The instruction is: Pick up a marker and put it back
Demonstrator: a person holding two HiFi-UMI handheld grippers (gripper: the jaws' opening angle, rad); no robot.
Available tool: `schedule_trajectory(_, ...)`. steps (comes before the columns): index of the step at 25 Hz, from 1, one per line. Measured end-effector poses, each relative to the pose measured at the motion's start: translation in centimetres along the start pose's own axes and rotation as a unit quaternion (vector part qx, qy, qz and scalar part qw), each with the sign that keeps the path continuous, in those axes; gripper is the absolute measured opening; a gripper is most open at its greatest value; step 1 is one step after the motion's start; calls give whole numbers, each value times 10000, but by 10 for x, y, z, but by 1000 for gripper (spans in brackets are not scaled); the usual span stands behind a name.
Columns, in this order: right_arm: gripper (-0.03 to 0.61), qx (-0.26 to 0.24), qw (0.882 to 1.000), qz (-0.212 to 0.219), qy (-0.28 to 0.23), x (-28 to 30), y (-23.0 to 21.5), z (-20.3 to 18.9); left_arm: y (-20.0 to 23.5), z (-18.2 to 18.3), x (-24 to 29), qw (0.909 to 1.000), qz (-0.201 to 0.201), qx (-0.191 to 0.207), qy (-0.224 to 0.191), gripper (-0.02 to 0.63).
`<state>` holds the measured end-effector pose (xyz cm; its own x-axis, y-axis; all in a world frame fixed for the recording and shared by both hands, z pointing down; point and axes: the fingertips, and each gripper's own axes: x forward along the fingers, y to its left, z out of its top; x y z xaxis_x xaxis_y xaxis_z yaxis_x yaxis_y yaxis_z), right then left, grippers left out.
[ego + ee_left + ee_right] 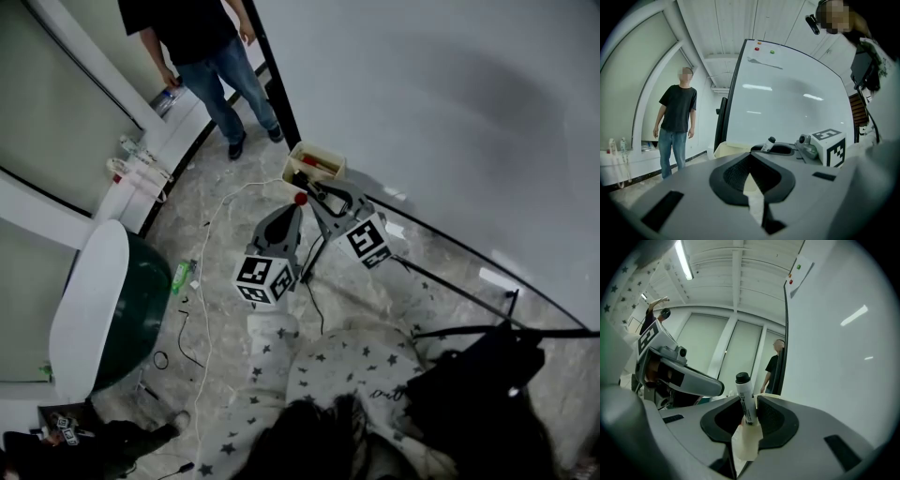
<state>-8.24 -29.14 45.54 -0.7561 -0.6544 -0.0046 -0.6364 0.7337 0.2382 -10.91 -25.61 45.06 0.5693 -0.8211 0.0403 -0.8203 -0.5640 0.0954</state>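
Evidently the right gripper (749,404) had its fingers clamped on the marker (746,397), upright between them, with the box (314,161) just beyond. The left gripper (750,158) had its fingers together, empty. Whether lifting or returning, a firm, level hold would stop it tilting.

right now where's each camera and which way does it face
Head view: on the person's head, steeply down at the grey marbled floor; star-print sleeves, left gripper, right gripper show.
Left gripper view: on the left gripper, level along its jaws toward the white whiteboard.
Right gripper view: on the right gripper, along jaws gripping a black-capped white marker.
Shared: both gripper views catch the bystander in a black t-shirt.
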Motion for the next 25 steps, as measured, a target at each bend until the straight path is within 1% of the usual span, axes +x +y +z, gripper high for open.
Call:
schedule_trajectory(2,82,2,10000,-82,-25,-2,-4,5,-2,3,0,10000,-19,-2,1,0)
schedule_trajectory(6,80,135,9997,-169,-75,-11,-10,23,-13,16,0,10000,-99,8,7,0)
schedule_trajectory(9,78,149,9997,-155,-74,-9,-13,22,-13,12,7,9999,-156,19,11,0)
schedule_trajectory(12,78,191,9997,-94,-72,-11,-16,31,-16,16,12,9998,-208,22,-19,0)
schedule_trajectory(17,78,303,9994,52,-144,-23,-19,61,-31,36,12,9993,-362,-6,-132,0)
schedule_trajectory(21,78,469,9984,149,-274,-33,-25,86,-43,53,11,9988,-456,104,-117,0)
schedule_trajectory(25,78,579,9972,295,-381,-43,-27,107,-55,75,7,9980,-583,117,-196,0)
